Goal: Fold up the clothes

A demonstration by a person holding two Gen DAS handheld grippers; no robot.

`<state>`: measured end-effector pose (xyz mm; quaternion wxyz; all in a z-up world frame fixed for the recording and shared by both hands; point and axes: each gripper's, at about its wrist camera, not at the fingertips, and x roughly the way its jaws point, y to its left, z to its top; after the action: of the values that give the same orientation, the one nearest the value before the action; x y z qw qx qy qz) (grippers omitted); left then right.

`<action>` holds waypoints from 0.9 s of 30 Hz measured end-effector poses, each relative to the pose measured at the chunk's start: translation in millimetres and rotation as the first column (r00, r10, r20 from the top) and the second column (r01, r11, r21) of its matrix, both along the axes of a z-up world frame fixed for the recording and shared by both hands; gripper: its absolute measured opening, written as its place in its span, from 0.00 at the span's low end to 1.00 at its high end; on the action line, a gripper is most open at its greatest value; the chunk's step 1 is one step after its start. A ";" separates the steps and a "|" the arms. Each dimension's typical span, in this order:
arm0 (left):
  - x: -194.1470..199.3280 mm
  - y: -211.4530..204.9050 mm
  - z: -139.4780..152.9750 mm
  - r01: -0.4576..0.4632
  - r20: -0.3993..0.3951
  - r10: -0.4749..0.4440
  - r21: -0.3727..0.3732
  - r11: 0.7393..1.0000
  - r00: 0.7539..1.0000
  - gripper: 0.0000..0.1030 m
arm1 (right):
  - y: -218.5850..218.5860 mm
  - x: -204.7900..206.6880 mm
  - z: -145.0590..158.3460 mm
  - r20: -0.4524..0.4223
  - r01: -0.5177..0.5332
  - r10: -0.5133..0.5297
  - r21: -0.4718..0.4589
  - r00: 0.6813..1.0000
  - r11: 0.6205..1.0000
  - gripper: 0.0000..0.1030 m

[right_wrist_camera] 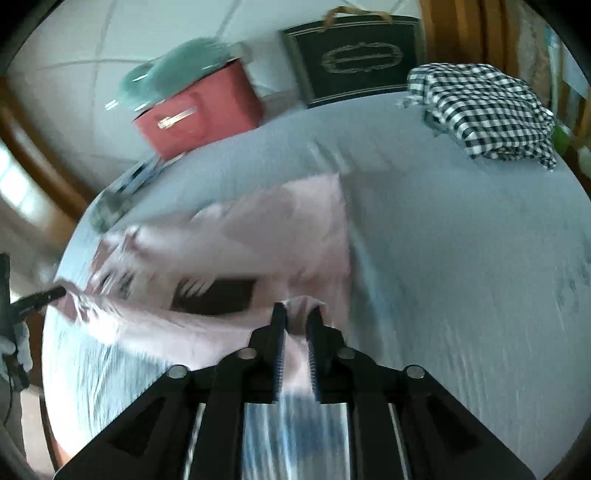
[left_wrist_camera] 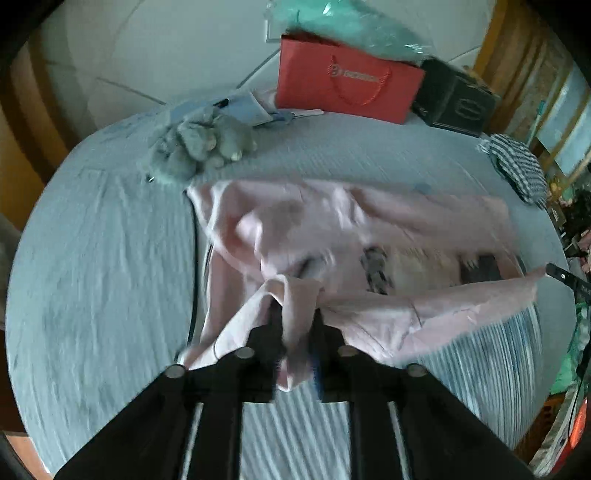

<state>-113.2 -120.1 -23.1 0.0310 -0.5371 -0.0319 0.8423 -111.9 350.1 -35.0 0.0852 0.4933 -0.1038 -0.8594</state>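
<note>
- Left gripper (left_wrist_camera: 297, 295): jaws narrowed onto a bunched fold of the pink garment (left_wrist_camera: 332, 236), cloth hanging down between the fingers (left_wrist_camera: 275, 321).
- Right gripper (right_wrist_camera: 295, 314): jaws likewise closed to a narrow gap around a gathered edge of the pink garment (right_wrist_camera: 258, 236).
- Pink garment: one item, partly lifted at its near edge, which runs fairly straight between the two grips; the rest lies rumpled on the grey-blue bed cover (left_wrist_camera: 92, 258), with a dark printed panel showing on its front.
- Risk, grip: each hold is on a thick bunch rather than a flat hem, so a layer could probably slip out if the edge is pulled tighter.
- Risk, fold: the far part is creased and doubled over; carrying the near edge over it would likely trap wrinkles and give an uneven fold.
- Risk, surroundings: a sweep toward the far side could drag cloth against the grey plush toy (left_wrist_camera: 199, 147), which lies just beyond the garment's far edge.
- Count, mid-distance: one plush toy; one folded checked cloth (right_wrist_camera: 487, 110), well apart from the pink garment.
- Count, far edge: one red paper bag (left_wrist_camera: 347, 83), one dark box (left_wrist_camera: 458, 101), one teal item in clear wrap (left_wrist_camera: 332, 22) atop the bag, some papers beside it.
- Both views are motion-blurred; finer detail cannot be told.
</note>
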 end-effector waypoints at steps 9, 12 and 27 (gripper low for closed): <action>5.8 -31.4 0.0 -0.089 -0.027 0.089 -0.030 0.996 0.996 0.49 | 6.7 12.4 0.5 -0.003 0.038 -0.038 0.045 0.999 0.998 0.57; 14.0 -35.1 -19.5 -0.088 0.010 0.089 -0.061 0.994 0.996 0.49 | 3.0 12.7 -11.0 0.029 0.030 -0.031 0.046 0.999 0.998 0.57; 42.8 -62.4 -68.0 -0.246 0.085 0.256 -0.105 0.963 0.963 0.09 | -22.7 10.6 -59.6 0.180 -0.045 0.018 0.147 0.984 0.988 0.02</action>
<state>-70.3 -182.6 -91.1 -0.1028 -0.5701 -0.0618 0.8128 -101.3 327.4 -94.6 0.0521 0.5747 -0.0381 -0.8158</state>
